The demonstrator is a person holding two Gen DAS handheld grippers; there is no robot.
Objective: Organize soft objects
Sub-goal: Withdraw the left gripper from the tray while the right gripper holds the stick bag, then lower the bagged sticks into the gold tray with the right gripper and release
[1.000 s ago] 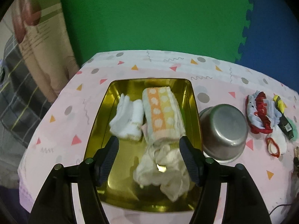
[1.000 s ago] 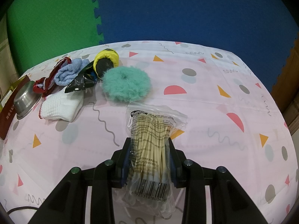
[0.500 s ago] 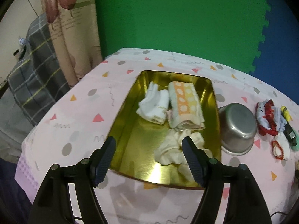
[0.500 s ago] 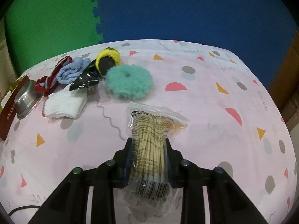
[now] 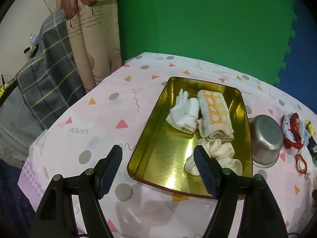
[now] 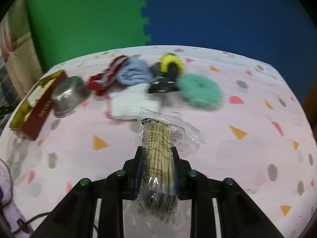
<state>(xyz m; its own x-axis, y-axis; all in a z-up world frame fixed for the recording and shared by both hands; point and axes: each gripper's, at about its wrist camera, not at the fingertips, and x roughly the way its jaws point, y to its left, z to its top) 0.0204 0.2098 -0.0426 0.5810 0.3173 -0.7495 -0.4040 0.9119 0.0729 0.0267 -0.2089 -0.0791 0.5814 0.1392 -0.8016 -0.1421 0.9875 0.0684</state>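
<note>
The soft objects (image 6: 138, 79) lie piled at 11 o'clock of the right gripper (image 6: 157, 164), which is clamped on a slippery bag of sticks (image 6: 158, 158) that may slide out, while the left gripper (image 5: 158, 166), jaws apart and holding nothing, hangs over the gold tray (image 5: 158, 154).

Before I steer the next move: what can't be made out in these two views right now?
- Cloth pile, right view: motion blur smears it, pieces can't be separated.
- Cream cloth, left view: near part hidden behind a finger of the left gripper.
- Bag in the right gripper: label too blurred to read.
- Tray, right view: contents blurred.
</note>
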